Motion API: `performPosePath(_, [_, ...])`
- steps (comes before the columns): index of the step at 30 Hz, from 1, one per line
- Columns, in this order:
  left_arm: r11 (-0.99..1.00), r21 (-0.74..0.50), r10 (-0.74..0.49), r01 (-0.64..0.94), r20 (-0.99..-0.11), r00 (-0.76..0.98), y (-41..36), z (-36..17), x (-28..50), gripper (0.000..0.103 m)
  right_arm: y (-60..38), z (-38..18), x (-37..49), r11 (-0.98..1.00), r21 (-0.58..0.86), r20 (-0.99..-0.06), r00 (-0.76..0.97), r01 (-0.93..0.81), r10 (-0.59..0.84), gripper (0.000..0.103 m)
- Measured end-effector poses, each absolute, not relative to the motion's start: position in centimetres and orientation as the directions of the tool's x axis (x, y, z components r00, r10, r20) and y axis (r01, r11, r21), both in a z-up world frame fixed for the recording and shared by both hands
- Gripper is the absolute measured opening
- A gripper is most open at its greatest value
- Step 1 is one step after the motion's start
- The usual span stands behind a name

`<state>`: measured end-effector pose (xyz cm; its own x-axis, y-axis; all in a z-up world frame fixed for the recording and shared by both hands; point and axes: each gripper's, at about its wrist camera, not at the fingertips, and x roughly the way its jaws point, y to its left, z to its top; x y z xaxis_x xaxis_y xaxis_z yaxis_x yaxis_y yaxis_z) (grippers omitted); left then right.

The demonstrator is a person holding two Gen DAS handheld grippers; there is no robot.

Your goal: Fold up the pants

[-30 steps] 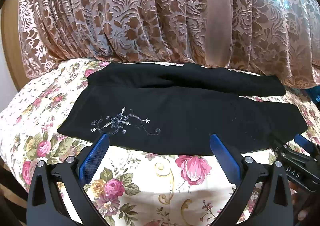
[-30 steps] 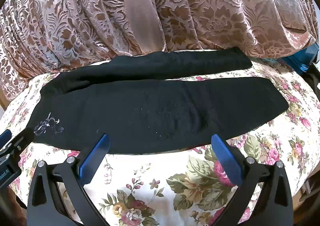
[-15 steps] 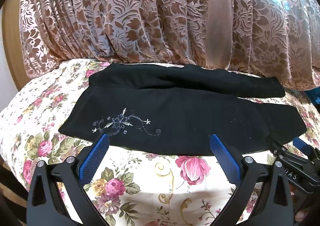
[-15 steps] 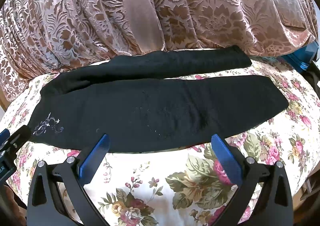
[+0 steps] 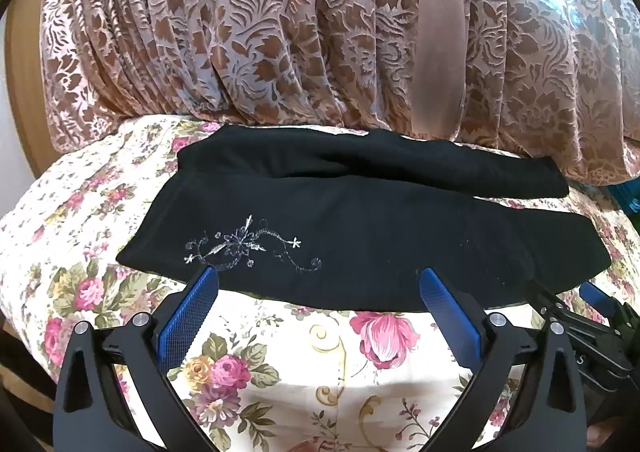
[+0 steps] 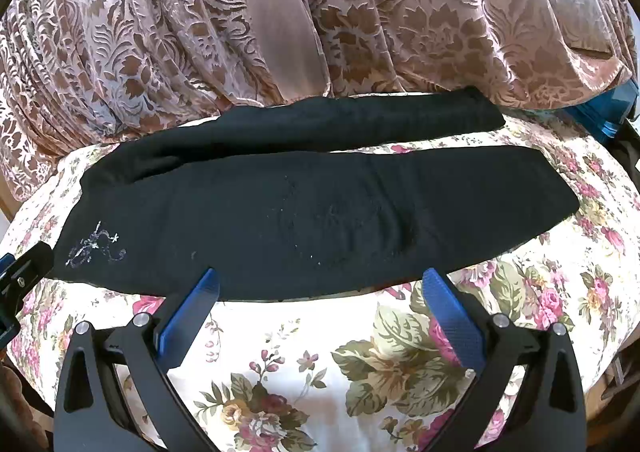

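Floral bedding (image 5: 336, 384) covers the surface closest to both cameras, roses and leaves printed on cream. Over it hang the two tools: the left gripper (image 5: 318, 284) and the right gripper (image 6: 320, 284), each with its blue pads spread wide and nothing between them. Both sit a touch closer to the near hem than a second ago, the cloth edge now almost level with the fingertips, so the judgement is that the approach is nearly over and a pinch on that hem comes next.

Just beyond lie the black pants (image 5: 360, 228), spread flat and lengthwise across the bed, unfolded. One leg runs along the front; the other leg (image 6: 360, 124) lies behind it, parted from it toward the cuffs. A pale embroidered flourish (image 5: 248, 248) marks the left end, probably near the waist, though the waistband itself is hard to pick out against the black.

Farthest back hangs a brown patterned curtain (image 5: 280, 32). A blue object (image 6: 608, 108) at the right is cut off and cannot be identified.
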<state>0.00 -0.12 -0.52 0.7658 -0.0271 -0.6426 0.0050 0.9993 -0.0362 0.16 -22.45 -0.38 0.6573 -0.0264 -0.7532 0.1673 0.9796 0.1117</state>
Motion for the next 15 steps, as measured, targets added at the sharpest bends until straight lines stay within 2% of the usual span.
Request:
performPosePath(7, [0.997, -0.069, -0.068, 0.03, -0.668, 0.741, 0.2, -1.8, 0.7, 0.1, -23.2, -0.9, 0.5, 0.974, 0.159, -0.768, 0.64, 0.163, 0.018, 0.101])
performPosePath(11, [0.981, -0.175, -0.185, 0.083, -0.722, 0.666, 1.5, -3.4, 1.7, 0.1, -26.0, -1.5, 0.5, 0.926, 0.36, -0.747, 0.63, 0.116, 0.211, 0.101])
performPosePath(15, [0.963, -0.258, -0.25, 0.078, -0.746, 0.617, 4.2, -4.8, 2.5, 0.1, -30.5, -3.0, 0.1, 0.833, 0.527, -0.729, 0.591, 0.165, 0.344, 0.101])
